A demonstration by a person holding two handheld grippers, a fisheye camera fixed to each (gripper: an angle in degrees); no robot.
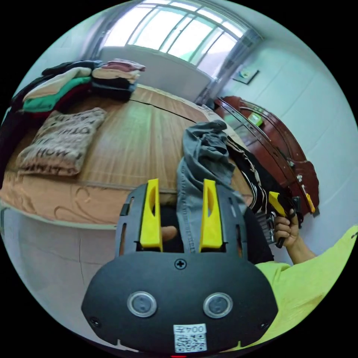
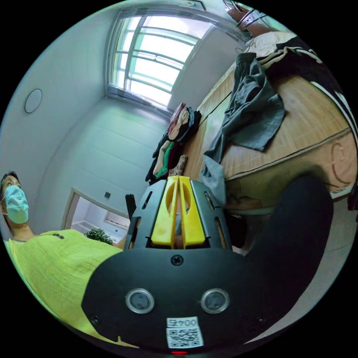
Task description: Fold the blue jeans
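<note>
The left gripper (image 1: 181,212) is held with its jaws wide apart at the wooden-topped bed (image 1: 141,138), astride the faded blue denim jeans (image 1: 203,156); the right gripper (image 2: 178,212) is pinched closed, nothing seen gripped.

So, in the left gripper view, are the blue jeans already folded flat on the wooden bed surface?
No, the blue denim jeans lie crumpled in a heap on the wooden bed surface, one leg hanging over its edge.

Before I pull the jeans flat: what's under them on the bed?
The jeans lie crumpled on the bare wooden bed board, one leg hanging over the edge. A black striped garment lies beside them. Anything beneath the heap is covered.
</note>
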